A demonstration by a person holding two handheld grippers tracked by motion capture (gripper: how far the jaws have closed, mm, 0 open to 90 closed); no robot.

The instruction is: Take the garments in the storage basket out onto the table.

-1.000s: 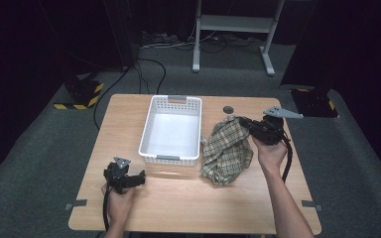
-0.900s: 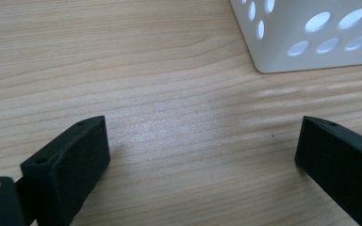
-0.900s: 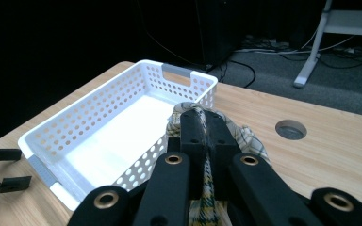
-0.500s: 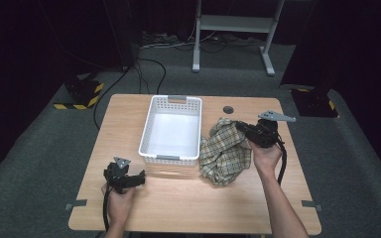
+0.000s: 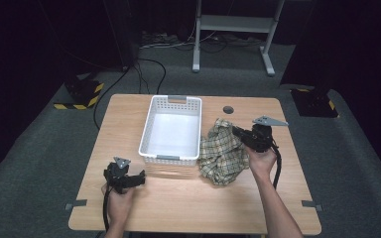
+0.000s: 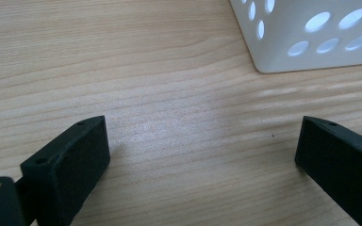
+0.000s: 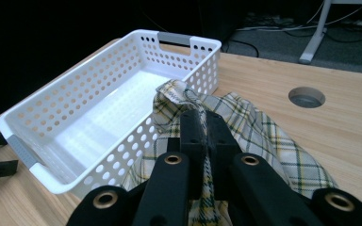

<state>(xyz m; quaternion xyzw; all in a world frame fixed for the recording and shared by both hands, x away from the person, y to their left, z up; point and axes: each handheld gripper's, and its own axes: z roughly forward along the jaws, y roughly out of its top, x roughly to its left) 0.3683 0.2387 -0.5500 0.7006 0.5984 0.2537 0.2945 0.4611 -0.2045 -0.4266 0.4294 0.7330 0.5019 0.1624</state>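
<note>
A green and yellow plaid cloth (image 5: 223, 154) lies crumpled on the wooden table (image 5: 188, 198), against the right side of a white perforated basket (image 5: 171, 130). My right gripper (image 5: 238, 133) is shut on a raised fold at the cloth's upper edge. In the right gripper view the jaws (image 7: 202, 117) pinch the cloth (image 7: 268, 136) beside the empty basket (image 7: 99, 108). My left gripper (image 5: 138, 179) rests on the table near the basket's front left corner. Its jaws (image 6: 202, 141) stand wide open over bare wood, with the basket corner (image 6: 311, 37) just ahead.
A round cable hole (image 5: 228, 109) sits in the table behind the cloth. On the floor beyond the table are a metal stand (image 5: 230, 29), cables and two yellow-and-black striped blocks (image 5: 82, 94). Bare tabletop stretches along the front edge.
My right gripper has sunk a little with the cloth fold in it, and the cloth has slumped lower onto the table. The left gripper has stayed put.
</note>
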